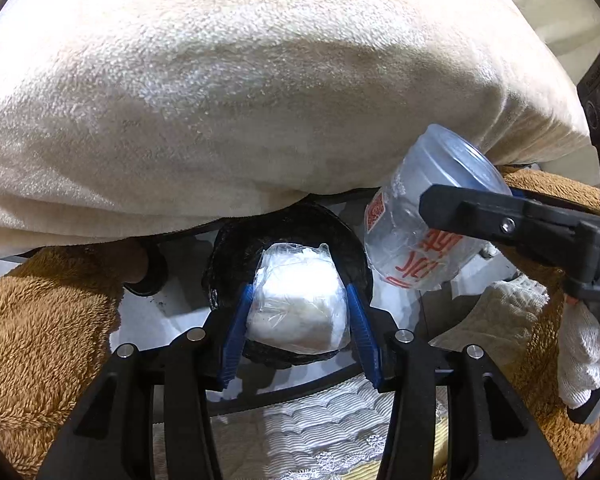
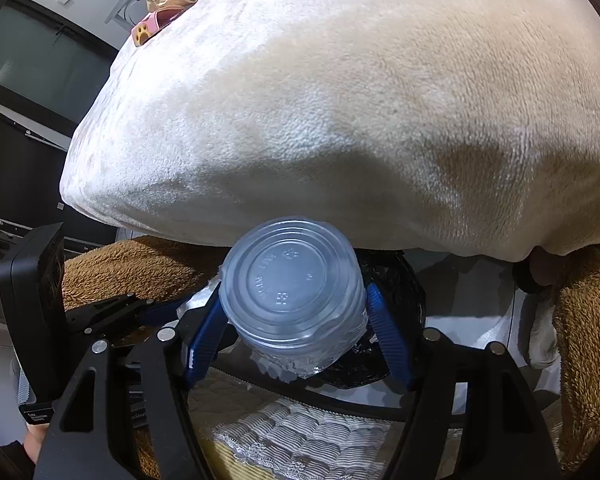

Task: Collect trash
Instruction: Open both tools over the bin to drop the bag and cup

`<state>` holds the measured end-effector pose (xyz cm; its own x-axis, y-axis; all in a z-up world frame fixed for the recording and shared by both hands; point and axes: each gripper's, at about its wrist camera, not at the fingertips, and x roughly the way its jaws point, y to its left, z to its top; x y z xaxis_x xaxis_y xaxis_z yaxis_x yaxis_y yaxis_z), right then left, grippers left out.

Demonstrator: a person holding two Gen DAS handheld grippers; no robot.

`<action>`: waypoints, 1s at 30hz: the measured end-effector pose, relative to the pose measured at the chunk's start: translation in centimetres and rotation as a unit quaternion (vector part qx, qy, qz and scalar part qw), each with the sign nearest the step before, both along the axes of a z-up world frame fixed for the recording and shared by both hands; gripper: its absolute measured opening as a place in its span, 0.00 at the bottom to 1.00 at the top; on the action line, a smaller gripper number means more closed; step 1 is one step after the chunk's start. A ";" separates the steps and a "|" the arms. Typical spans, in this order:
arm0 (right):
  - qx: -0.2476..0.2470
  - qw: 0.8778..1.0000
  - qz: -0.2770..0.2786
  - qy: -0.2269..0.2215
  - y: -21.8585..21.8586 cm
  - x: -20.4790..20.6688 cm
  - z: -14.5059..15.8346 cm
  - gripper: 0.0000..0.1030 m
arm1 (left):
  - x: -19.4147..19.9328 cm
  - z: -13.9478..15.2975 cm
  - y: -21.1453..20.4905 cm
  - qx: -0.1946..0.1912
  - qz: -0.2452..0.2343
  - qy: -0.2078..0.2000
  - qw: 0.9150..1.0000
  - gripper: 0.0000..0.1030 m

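Two grippers are seen: the left gripper (image 1: 298,316) is clamped on one plastic-wrapped white wad (image 1: 298,300) at lower centre, the right gripper (image 2: 296,328) on one clear plastic cup (image 2: 294,288), both over one black bin bag (image 1: 236,248); a cream blanket (image 1: 240,92) fills the upper frame.

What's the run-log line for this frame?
left gripper: shut on wrapped white wad, over black-lined bin | right gripper: shut on clear plastic cup, near bin | nothing released

Fuzzy cream plush blanket (image 1: 260,100), glossy clear plastic cup (image 2: 296,300), crinkly plastic-wrapped white wad (image 1: 298,304), shaggy brown fleece (image 1: 40,340)
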<state>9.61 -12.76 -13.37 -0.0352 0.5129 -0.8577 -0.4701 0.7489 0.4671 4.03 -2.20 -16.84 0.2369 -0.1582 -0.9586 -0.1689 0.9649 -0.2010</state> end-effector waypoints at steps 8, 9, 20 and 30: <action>0.006 1.000 -0.010 0.003 -0.3 0.4 0.2 0.67 | 0.1 0.7 0.9 0.001 0.011 -0.011 1.000 0.63; 0.007 1.000 -0.010 0.004 -0.3 0.4 0.2 0.67 | 0.1 0.8 1.1 0.001 0.012 -0.013 1.000 0.63; 0.015 1.000 -0.006 -0.010 -0.1 0.3 0.9 0.80 | -0.2 2.4 2.1 0.003 0.029 -0.039 0.999 0.63; 0.032 0.999 0.005 -0.035 -0.2 -0.1 2.1 0.80 | -0.4 4.3 2.6 -0.007 0.036 -0.078 0.996 0.63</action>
<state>9.54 -12.99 -11.28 0.0186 0.5666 -0.8238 -0.5107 0.7137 0.4794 3.61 0.38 -12.53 0.3945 -0.1482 -0.9069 -0.2027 0.9485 -0.2432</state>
